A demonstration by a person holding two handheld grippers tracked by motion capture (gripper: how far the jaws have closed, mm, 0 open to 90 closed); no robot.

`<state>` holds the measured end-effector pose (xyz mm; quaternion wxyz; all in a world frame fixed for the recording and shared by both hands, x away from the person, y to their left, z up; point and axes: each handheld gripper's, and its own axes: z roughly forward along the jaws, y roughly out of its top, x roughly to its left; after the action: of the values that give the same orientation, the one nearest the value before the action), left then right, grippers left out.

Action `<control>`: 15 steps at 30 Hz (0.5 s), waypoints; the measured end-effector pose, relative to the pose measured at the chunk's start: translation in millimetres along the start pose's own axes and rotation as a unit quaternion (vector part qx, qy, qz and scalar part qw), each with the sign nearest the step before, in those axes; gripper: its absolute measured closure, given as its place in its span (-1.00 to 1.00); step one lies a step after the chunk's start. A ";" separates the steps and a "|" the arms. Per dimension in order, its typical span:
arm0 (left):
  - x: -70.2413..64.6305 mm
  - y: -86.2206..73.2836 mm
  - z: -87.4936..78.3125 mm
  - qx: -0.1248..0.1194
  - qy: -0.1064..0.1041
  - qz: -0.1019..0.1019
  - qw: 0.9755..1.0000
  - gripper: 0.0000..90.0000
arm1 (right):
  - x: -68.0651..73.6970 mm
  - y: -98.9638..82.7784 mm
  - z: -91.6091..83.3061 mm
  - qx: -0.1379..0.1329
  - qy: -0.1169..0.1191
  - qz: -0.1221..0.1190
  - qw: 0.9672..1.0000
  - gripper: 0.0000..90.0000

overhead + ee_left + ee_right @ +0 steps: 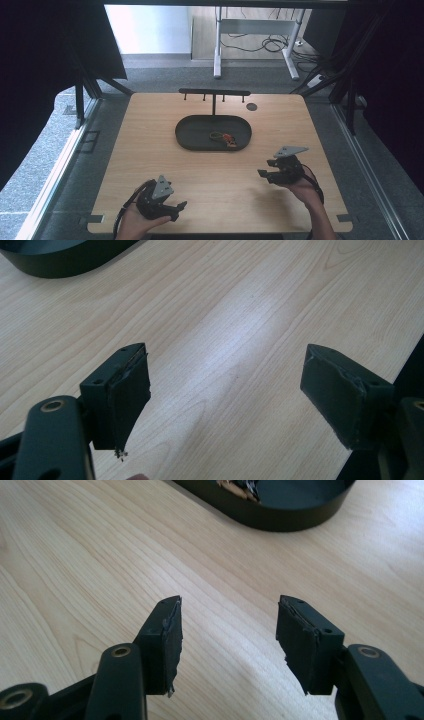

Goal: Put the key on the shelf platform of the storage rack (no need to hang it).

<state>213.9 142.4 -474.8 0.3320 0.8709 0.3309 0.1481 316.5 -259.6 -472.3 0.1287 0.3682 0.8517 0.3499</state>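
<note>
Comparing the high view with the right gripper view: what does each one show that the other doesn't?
High view alone: the T-shaped rack behind the tray, the left gripper near the table's front edge, the person's hands, the floor beyond. Right gripper view alone: the right gripper close up, jaws apart with nothing between them. Both: the wooden table, the dark oval tray and the small items inside it.

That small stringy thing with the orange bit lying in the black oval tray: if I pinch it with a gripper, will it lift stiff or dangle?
The stringy thing probably dangles: it lies in a loose curl, like cord. It looks thin, so likely light, and could slip from a shallow pinch. It lies in the oval tray, whose wall may hamper a low approach. Finer detail is too small to tell.
</note>
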 end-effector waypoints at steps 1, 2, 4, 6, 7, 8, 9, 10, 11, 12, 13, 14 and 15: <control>-0.2 0.1 0.4 0.002 -0.001 0.001 1.000 -0.55 | -0.4 -2.0 0.4 -0.001 0.000 0.002 1.000 -0.02; -0.4 0.1 1.1 0.002 0.000 0.001 1.000 -0.55 | -0.7 -3.7 0.8 -0.005 0.000 0.003 1.000 -0.02; -0.6 0.4 2.4 0.004 0.001 0.000 1.000 -0.55 | -0.3 -6.4 1.8 -0.012 0.003 0.007 1.000 -0.01; -0.6 0.5 2.7 0.004 0.001 0.001 1.000 -0.55 | 1.3 -7.2 2.8 -0.003 -0.001 -0.004 1.000 -0.02; -0.5 0.6 2.7 0.004 0.001 0.001 1.000 -0.55 | 1.8 -7.9 2.4 -0.005 -0.003 -0.004 1.000 -0.02; -0.3 0.6 2.5 0.004 0.000 0.002 1.000 -0.55 | 2.2 -8.7 2.0 -0.006 -0.002 -0.003 1.000 -0.02; 0.0 0.6 2.1 0.003 0.001 0.002 1.000 -0.55 | 2.4 -9.6 1.9 -0.008 -0.002 -0.004 1.000 -0.02; 0.2 0.7 1.4 0.003 0.001 0.001 1.000 -0.55 | 2.7 -10.3 1.9 -0.007 -0.006 -0.002 1.000 -0.02; 0.5 0.7 0.7 0.002 0.000 0.001 1.000 -0.55 | 2.9 -10.8 2.1 -0.007 -0.009 -0.001 1.000 -0.02; 0.9 0.6 -0.2 -0.001 -0.001 0.000 1.000 -0.55 | 2.7 -11.3 2.1 -0.008 -0.009 0.001 1.000 -0.02; 2.0 0.6 -1.3 -0.001 -0.002 0.000 1.000 -0.55 | 2.3 -11.6 2.1 -0.010 -0.007 0.003 1.000 -0.02; 2.9 0.3 -2.0 -0.003 -0.001 -0.003 1.000 -0.55 | 2.2 -11.9 2.1 -0.012 -0.008 0.005 1.000 -0.03; 4.0 -0.2 -2.3 -0.005 0.000 -0.006 1.000 -0.55 | 1.7 -12.4 2.3 -0.013 -0.010 0.005 1.000 -0.03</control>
<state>215.7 146.3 -473.1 0.3372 0.8673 0.3352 0.1474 309.8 -263.2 -482.4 0.1398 0.3741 0.8441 0.3577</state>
